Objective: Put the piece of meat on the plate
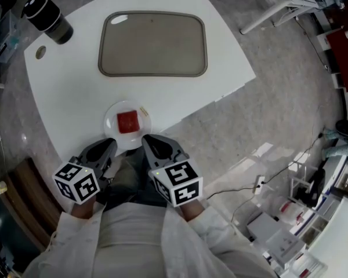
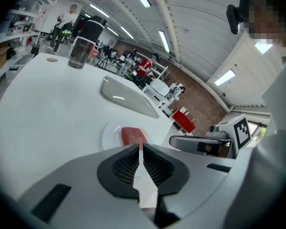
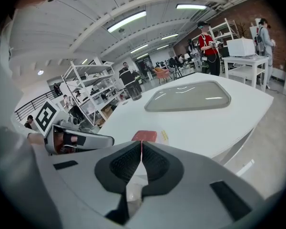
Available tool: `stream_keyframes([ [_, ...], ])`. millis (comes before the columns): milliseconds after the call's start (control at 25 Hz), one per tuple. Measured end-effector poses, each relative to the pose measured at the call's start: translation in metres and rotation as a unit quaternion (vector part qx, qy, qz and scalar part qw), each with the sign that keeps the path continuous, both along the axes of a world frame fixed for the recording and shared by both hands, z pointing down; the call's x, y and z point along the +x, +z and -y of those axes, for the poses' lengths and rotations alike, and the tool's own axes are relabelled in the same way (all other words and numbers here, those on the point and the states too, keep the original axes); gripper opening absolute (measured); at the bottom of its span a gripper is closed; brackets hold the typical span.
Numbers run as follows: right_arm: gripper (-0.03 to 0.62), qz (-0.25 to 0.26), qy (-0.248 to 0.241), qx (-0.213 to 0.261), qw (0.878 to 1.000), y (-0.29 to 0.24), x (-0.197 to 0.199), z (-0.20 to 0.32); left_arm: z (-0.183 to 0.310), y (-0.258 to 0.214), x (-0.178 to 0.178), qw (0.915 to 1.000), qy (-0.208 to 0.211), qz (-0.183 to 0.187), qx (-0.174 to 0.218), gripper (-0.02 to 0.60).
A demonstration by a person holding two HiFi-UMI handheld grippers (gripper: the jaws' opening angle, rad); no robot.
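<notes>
Judging from the table (image 1: 75, 91) down, its tray (image 1: 153, 45) sits bare, the left claw (image 1: 111, 142) and right claw (image 1: 147, 139) hang clenched on nothing just beside the plate (image 1: 110, 124), and the meat (image 1: 127, 121) lies on that plate, so placing looks done and the next move need only keep clear.

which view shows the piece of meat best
The head view: it looks straight down on the piece of meat, a whole red square on the white plate. The left gripper view shows it at a low slant, near edge hidden behind the jaws; the right gripper view shows only a thin red strip above the jaws.
</notes>
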State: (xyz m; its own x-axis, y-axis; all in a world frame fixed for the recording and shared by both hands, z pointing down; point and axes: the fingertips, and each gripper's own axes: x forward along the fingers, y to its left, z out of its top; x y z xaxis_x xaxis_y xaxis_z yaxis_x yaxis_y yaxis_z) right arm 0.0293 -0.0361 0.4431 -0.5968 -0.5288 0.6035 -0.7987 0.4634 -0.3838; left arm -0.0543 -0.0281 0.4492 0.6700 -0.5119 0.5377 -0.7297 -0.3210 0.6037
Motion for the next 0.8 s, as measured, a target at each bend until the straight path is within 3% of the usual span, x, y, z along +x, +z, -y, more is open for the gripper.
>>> stream_keyframes([
  [640, 0.017, -0.020, 0.027, -0.020, 0.999, 0.024, 0.004, -0.001, 0.001, 0.030, -0.026, 0.9975, -0.038, 0.053, -0.027, 0.014],
  [800, 0.018, -0.027, 0.036, -0.021, 0.999, 0.027, 0.007, 0.000, 0.003, 0.034, -0.029, 0.9967, -0.043, 0.058, -0.037, 0.041],
])
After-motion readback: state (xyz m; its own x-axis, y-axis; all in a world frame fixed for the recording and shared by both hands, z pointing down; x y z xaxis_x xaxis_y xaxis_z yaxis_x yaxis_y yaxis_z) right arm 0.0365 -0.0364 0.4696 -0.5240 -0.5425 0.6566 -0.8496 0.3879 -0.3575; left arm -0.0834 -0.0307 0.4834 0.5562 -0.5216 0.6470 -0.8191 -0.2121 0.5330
